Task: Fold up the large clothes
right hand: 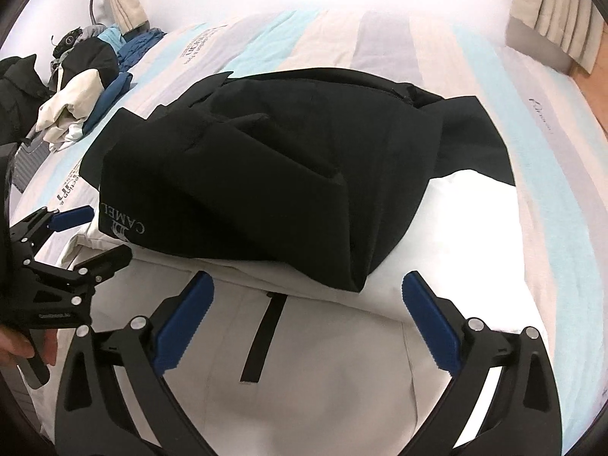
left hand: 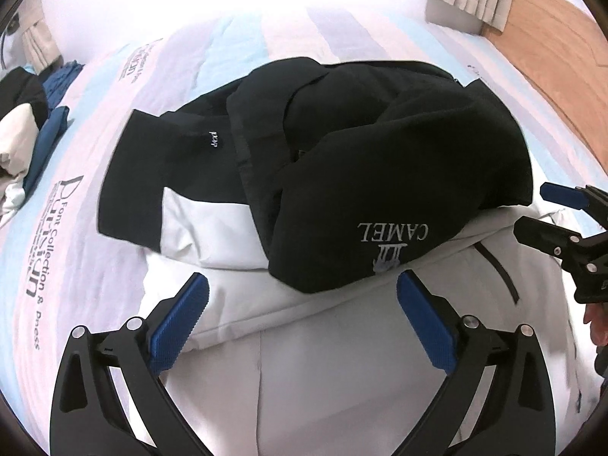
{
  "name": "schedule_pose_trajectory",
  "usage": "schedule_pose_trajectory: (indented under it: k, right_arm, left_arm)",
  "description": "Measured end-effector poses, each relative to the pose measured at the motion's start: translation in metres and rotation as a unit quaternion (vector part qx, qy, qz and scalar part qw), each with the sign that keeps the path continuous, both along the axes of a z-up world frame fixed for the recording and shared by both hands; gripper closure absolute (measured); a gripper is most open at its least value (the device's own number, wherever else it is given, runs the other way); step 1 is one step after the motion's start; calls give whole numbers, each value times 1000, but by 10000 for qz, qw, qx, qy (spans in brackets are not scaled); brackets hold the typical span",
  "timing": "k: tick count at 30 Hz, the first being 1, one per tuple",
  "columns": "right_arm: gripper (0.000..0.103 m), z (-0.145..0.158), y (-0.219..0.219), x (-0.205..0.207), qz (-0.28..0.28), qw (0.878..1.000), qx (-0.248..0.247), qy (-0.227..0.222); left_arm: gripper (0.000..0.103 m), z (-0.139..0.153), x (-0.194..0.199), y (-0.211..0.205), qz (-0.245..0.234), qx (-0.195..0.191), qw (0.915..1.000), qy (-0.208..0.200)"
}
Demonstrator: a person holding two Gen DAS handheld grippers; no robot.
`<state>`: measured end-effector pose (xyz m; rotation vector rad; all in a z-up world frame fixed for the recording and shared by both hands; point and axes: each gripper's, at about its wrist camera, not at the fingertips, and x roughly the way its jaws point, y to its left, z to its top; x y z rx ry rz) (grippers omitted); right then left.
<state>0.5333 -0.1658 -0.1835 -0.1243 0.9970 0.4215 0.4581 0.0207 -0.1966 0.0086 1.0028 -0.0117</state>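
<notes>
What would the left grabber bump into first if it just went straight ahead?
Probably the jacket: the open left gripper points over its white part toward the black folded part with the CAMEL logo. Depth is hard to judge.

The black upper half of the jacket (left hand: 380, 144) is folded over its white lower half, hiding the chest beneath. The pile of clothes (right hand: 83, 91) at the bed's (right hand: 532, 174) far corner is too jumbled to sort apart. The small print on the bedspread (left hand: 133, 60) is too blurred to read.
</notes>
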Motion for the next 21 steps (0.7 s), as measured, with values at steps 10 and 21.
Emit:
schedule_pose_trajectory:
  k: [10,21]
  right_arm:
    - [8,32,-4,-37,-353,9989,-195,-218]
    - [8,29,-23,-108,-293,9995,-83,55]
  left_arm:
    - [6,29,-37,17,49,-101,9999,106]
    - [6,32,-140,43,439,-111,9973,587]
